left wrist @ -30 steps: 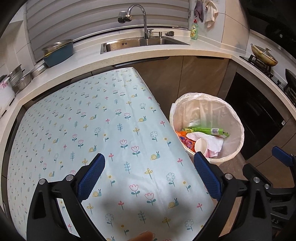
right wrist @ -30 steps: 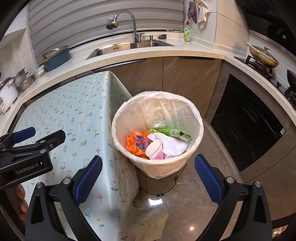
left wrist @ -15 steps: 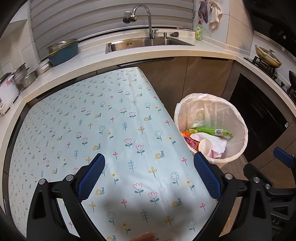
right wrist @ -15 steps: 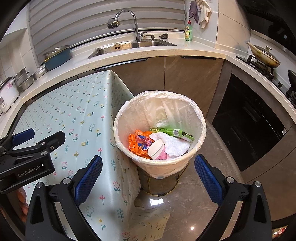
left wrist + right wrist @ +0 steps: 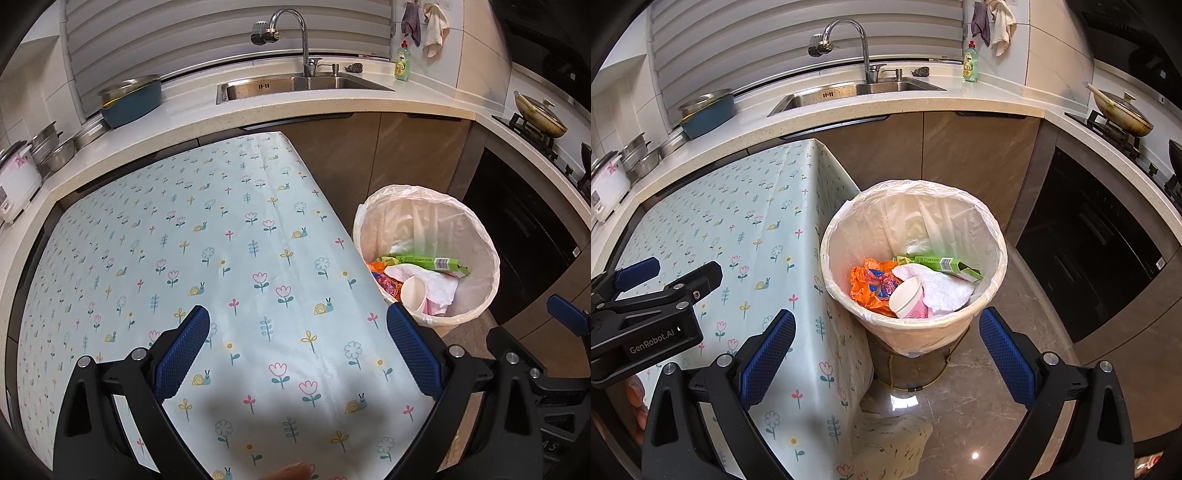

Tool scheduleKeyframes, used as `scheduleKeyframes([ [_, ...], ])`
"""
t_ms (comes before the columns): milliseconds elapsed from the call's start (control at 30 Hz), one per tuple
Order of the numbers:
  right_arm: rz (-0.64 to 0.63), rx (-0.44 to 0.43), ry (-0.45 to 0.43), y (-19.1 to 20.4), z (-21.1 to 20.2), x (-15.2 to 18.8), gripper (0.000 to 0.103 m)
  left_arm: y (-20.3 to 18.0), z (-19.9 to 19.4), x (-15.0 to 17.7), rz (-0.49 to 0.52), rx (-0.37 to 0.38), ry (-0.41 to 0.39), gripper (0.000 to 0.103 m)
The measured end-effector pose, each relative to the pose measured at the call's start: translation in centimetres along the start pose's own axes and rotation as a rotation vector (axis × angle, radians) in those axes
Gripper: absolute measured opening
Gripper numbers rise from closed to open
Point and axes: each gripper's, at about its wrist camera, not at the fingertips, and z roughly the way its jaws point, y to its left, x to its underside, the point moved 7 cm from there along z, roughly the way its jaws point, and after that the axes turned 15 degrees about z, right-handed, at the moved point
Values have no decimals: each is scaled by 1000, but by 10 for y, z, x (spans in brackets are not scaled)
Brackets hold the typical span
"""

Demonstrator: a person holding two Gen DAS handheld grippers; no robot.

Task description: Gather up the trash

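Trash point(image 5: 912, 284) in bin point(image 5: 916, 332), between spread right jaws.

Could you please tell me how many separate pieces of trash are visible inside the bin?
4: an orange wrapper at left, a paper cup in front, a white tissue in the middle, a green box behind. More may be hidden underneath.

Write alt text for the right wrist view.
An open, empty right claw hovers above a bag-lined trash bin holding a paper cup, green carton, tissue and orange wrapper. A floral-clothed table stands beside it.
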Motion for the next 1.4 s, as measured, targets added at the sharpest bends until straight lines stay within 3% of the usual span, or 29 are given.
scheduleKeyframes([
  [1400, -1, -7, 1, -2, 4, 0, 96, -4, -5, 3, -7, -44, 7, 92],
])
